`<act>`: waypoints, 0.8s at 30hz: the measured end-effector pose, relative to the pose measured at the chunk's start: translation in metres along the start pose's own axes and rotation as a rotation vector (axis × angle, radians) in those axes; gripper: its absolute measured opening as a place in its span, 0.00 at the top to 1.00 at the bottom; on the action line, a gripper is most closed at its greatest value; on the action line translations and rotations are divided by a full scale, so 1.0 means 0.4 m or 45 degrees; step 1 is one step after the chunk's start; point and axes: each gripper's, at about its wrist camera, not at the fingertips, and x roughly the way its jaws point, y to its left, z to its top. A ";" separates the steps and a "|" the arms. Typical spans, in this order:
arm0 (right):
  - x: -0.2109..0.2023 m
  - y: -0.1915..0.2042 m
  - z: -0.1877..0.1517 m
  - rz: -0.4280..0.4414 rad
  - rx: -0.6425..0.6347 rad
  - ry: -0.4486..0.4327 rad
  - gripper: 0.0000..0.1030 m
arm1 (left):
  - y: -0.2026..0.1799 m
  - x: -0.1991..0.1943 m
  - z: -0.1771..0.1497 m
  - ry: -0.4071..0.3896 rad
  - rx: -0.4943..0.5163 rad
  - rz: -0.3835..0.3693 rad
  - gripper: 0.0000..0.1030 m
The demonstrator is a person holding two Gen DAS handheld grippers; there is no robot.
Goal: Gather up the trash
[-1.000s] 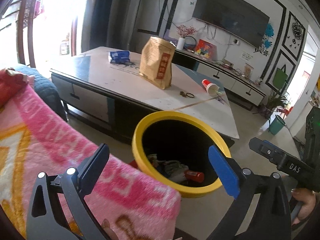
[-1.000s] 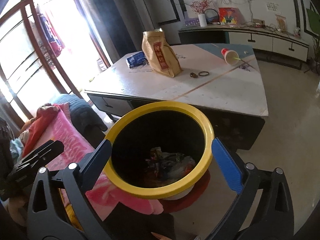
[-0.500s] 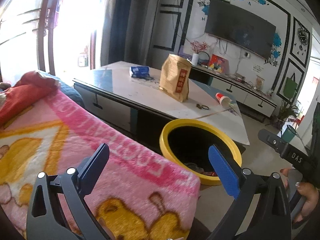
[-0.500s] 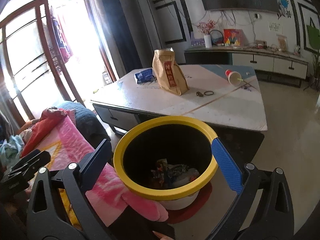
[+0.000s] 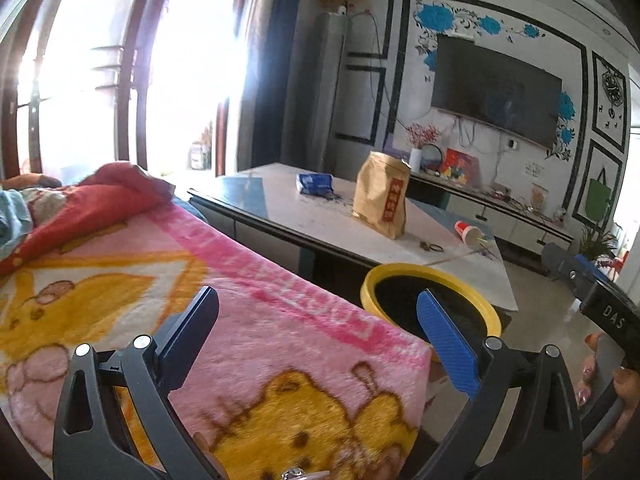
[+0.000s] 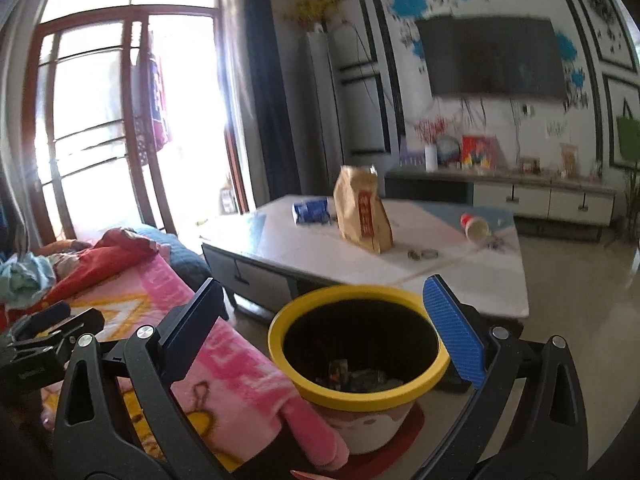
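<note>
A yellow-rimmed trash bin stands on the floor before the coffee table, with wrappers inside. It also shows in the left wrist view. On the table stand a brown paper bag, a blue packet, a tipped red-and-white cup and small rings. My right gripper is open and empty, above the bin's near side. My left gripper is open and empty over the pink blanket. The right gripper's body shows at the left view's right edge.
A sofa with the pink blanket and red and blue cloths lies at left. A TV cabinet and wall TV stand behind the table. Glass doors are at the left. Tiled floor stretches to the right.
Both grippers have pulled back and risen from the bin. The bin looks smaller and lower in both views; the blanket now fills most of the left view.
</note>
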 end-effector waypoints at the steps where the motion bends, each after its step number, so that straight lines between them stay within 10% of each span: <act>1: -0.008 0.008 -0.002 -0.004 -0.010 -0.018 0.11 | 0.006 -0.012 -0.004 -0.007 -0.001 0.009 0.06; 24: -0.050 0.086 -0.038 0.001 -0.101 -0.081 0.11 | 0.053 -0.081 -0.039 -0.050 -0.027 0.060 0.06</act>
